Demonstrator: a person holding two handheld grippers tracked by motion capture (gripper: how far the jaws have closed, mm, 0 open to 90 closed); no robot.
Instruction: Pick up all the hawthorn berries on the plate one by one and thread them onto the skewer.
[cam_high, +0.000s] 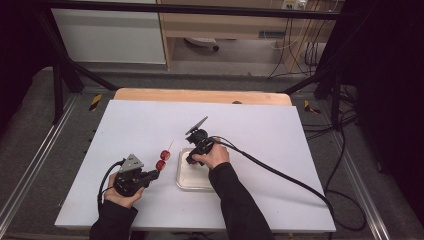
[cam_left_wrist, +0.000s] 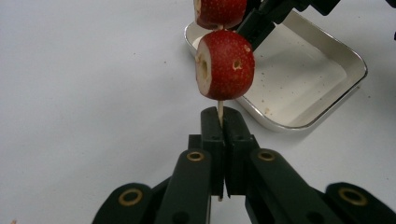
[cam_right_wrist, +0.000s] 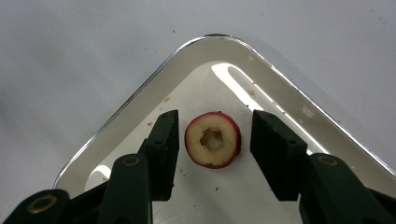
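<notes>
The right gripper (cam_right_wrist: 214, 140) hangs over a metal tray (cam_right_wrist: 140, 100) with its jaws spread wide, one on each side of a cored hawthorn fruit (cam_right_wrist: 213, 139) and touching neither side of it; in the high view the same right gripper (cam_high: 192, 159) sits at the tray's (cam_high: 186, 181) near left part, tilted down from the person's right hand (cam_high: 214, 156). The left gripper (cam_left_wrist: 221, 122) has its jaws pressed together on the lower end of a thin wooden skewer (cam_left_wrist: 220, 113), which rises between the pads and runs up through two red fruits. In the high view the left gripper (cam_high: 156, 173) lies low over the white table (cam_high: 260, 135), left of the tray, with the skewer (cam_high: 170, 146) slanting up and away from it. The tray is shallow and rectangular with rounded corners, its pale floor speckled with small crumbs. The lone fruit rests on that floor near one corner, its cut face up, showing a pale ring of flesh and a hollow centre inside red skin. On the skewer the lower hawthorn (cam_left_wrist: 225, 65) sits just above the closed jaws, dotted skin outward, and the upper hawthorn (cam_left_wrist: 219, 11) is right above it, cut off by the frame's top edge.
</notes>
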